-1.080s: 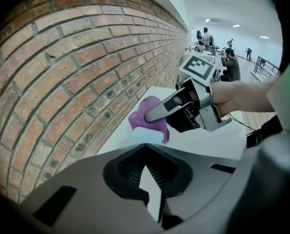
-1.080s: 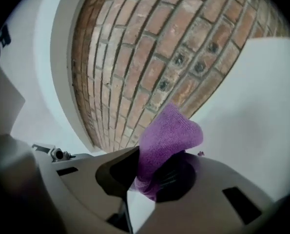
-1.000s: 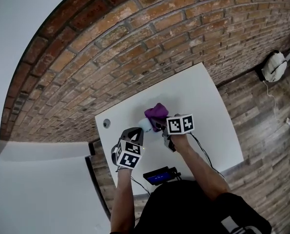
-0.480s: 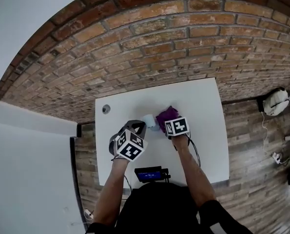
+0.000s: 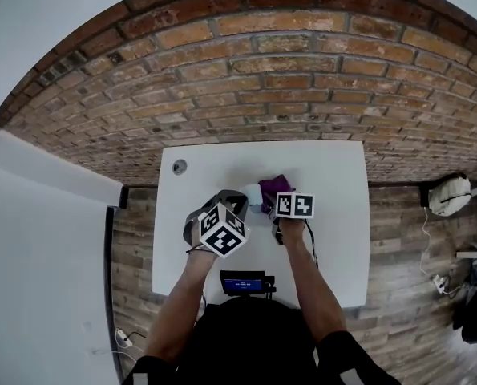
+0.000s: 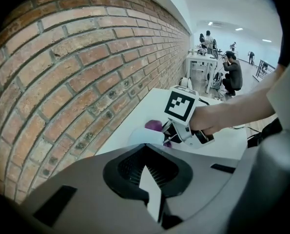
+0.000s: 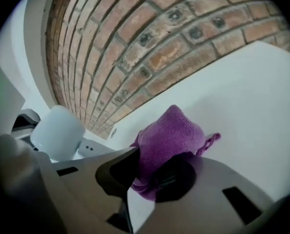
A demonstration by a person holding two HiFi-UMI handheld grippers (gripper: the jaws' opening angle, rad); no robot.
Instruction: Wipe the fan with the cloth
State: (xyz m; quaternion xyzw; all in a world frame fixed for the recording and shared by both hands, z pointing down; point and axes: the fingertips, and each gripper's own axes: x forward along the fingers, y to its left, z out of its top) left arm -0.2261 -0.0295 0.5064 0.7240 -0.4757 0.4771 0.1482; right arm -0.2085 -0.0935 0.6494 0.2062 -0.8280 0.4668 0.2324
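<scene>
A purple knitted cloth is bunched into a soft peak and pinched between the jaws of my right gripper, with a small knotted tail hanging off one side. It looks light and limp, so it should fold around whatever it presses on. A thick gathered fold like this one seems the safest place to hold it. Just beside the cloth, toward my left, the fan sits on the white table as a small, pale, rounded shape with a smooth shell. I judge it light and likely to slide if pushed hard, so its body may need steadying. My left gripper hovers near the fan, angled down toward it, with its jaws closed together on nothing. A red brick wall runs along the table's far edge.
</scene>
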